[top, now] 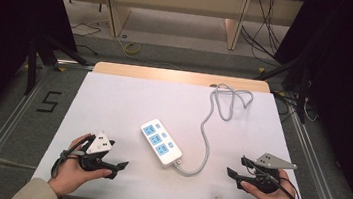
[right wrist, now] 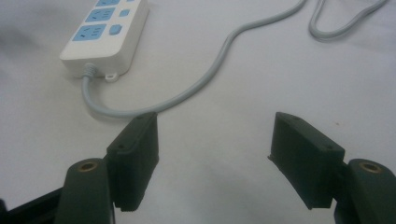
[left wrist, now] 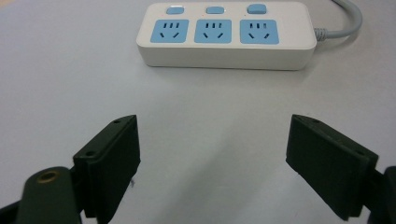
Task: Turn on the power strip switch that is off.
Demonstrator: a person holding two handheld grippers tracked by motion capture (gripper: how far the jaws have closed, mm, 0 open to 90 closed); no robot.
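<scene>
While both grippers rest wide open and empty near the table's front edge, we find the white plastic three-socket power strip with blue outlets (top: 160, 142) at mid-table between them, apart from both. It lies nearer the left gripper (top: 118, 159) than the right gripper (top: 237, 169). Its long axis runs diagonally; its grey cord (top: 206, 133) end points toward the right gripper.

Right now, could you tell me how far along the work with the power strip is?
Nothing looks done yet: the power strip lies untouched mid-table, its grey cord loose. Left gripper and right gripper are open, empty, either side. Reaching and grasping remain.
</scene>
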